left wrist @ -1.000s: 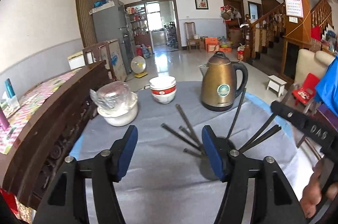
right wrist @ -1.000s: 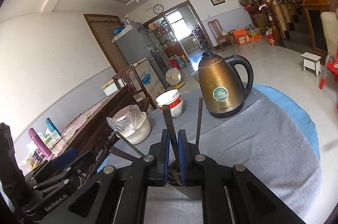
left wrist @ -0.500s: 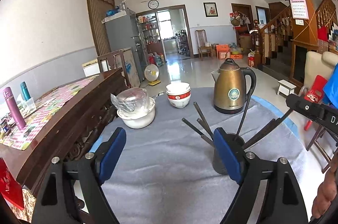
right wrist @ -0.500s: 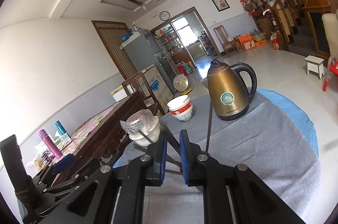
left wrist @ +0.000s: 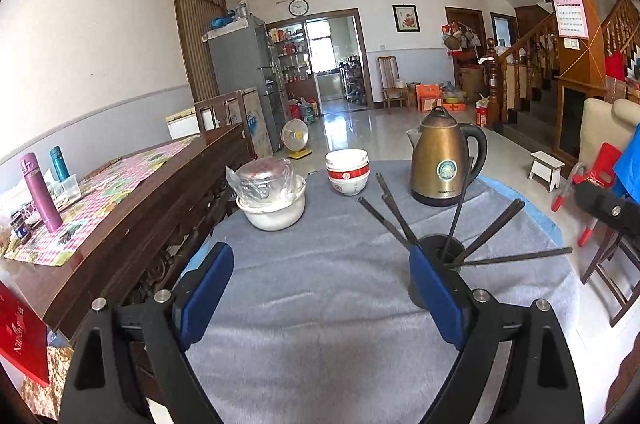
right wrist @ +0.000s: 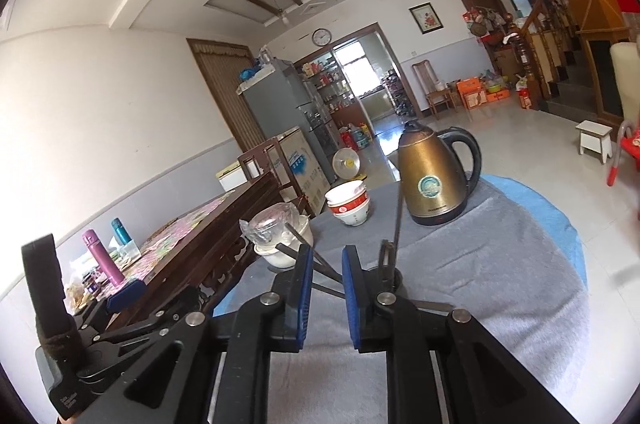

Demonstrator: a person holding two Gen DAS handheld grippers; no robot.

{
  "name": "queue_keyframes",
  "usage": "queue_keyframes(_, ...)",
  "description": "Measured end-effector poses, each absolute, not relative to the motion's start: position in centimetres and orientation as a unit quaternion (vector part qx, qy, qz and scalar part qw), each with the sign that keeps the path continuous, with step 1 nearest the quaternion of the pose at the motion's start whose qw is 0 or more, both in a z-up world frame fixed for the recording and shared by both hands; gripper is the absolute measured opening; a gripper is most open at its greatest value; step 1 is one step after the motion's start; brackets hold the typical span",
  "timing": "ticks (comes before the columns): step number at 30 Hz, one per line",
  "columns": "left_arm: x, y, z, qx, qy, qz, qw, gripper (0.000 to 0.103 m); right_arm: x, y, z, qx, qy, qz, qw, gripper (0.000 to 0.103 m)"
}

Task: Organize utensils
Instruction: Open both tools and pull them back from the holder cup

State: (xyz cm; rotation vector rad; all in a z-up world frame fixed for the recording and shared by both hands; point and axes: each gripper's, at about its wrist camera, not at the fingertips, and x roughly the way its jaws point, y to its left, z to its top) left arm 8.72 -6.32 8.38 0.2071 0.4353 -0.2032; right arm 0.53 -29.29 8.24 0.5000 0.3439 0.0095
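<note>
A dark round utensil holder stands on the grey cloth, with several dark chopsticks fanned out of it. My left gripper is wide open and empty, pulled back above the cloth, its right finger beside the holder. In the right wrist view my right gripper is partly open with a narrow gap and holds nothing; the holder sits just behind its right finger, and chopsticks cross behind the gap.
A gold kettle, stacked white and red bowls and a white pot under a clear lid stand at the table's far side. A dark wooden sideboard runs along the left. The right gripper body shows at the right edge.
My right gripper has opened slightly, let go of the chopstick it held, and drawn back from the holder. My left gripper has risen and pulled back, staying open.
</note>
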Motion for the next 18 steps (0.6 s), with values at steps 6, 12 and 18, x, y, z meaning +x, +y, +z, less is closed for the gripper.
queue_keyframes(6,8.3,-5.3,7.0,0.095,0.246,-0.103,0.959,0.090,-2.2,-31.7,7.1,0.281,0.159,-0.013,0.946,0.047)
queue_keyframes(12,6.9,-4.5,6.7,0.083,0.262,-0.106,0.956,0.090,-5.2,-31.2,6.6,0.266,0.152,-0.033,0.951,0.070)
queue_keyframes(18,4.7,-4.0,7.6,0.093,0.247,-0.100,0.959,0.090,-7.3,-28.8,7.1,0.232,0.149,-0.039,0.960,0.070)
